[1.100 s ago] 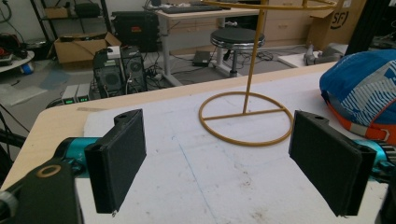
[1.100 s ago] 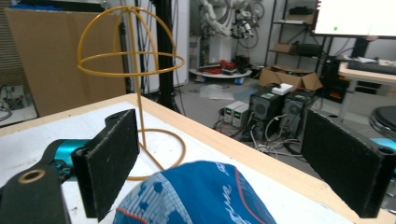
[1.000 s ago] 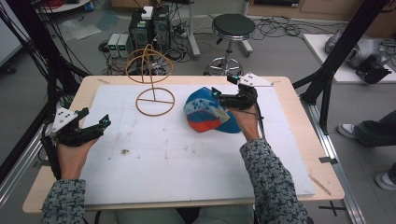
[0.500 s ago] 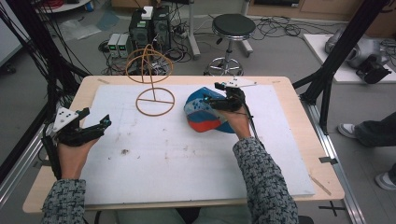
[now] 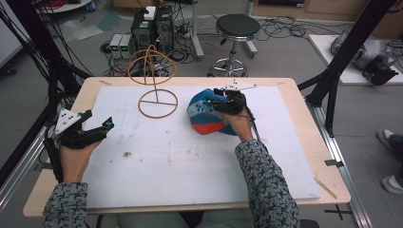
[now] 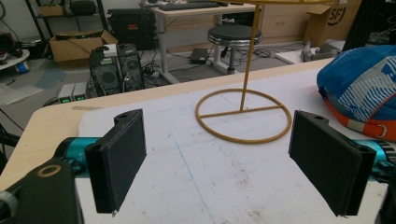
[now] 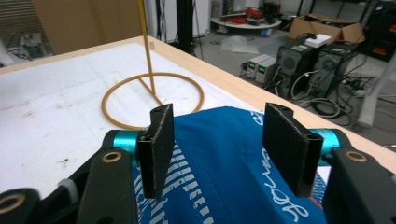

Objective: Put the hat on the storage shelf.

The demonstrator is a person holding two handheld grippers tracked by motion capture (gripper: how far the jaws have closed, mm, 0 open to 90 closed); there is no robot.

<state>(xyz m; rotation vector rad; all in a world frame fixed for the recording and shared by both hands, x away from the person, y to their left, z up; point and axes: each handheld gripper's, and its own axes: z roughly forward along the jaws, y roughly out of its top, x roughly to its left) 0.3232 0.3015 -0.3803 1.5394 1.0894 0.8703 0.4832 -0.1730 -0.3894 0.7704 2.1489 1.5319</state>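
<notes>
A blue cap with an orange brim edge [image 5: 203, 119] lies on the white mat [image 5: 190, 161], right of a yellow wire stand [image 5: 158, 101] with a ring base and a hoop top. My right gripper [image 5: 210, 103] rests low on the cap's crown, pointing left. In the right gripper view its jaws [image 7: 229, 144] have just been closing; the blue fabric [image 7: 219, 177] bulges between them, and the pads look clear of it. My left gripper [image 5: 103, 127] hovers open over the mat's left edge. Its wide jaws [image 6: 217, 168] frame the stand [image 6: 241, 111], with the cap [image 6: 364, 88] off to one side.
The wooden table [image 5: 294, 95] carries the mat, with bare margins all round. Behind its far edge stand a round stool [image 5: 237, 26] and computer boxes with cables [image 5: 152, 23]. Black frame posts rise at both sides [image 5: 351, 47].
The right gripper has come down and to the left onto the cap's crown, and its jaws have narrowed around the fabric. The left hand and the stand have not moved.
</notes>
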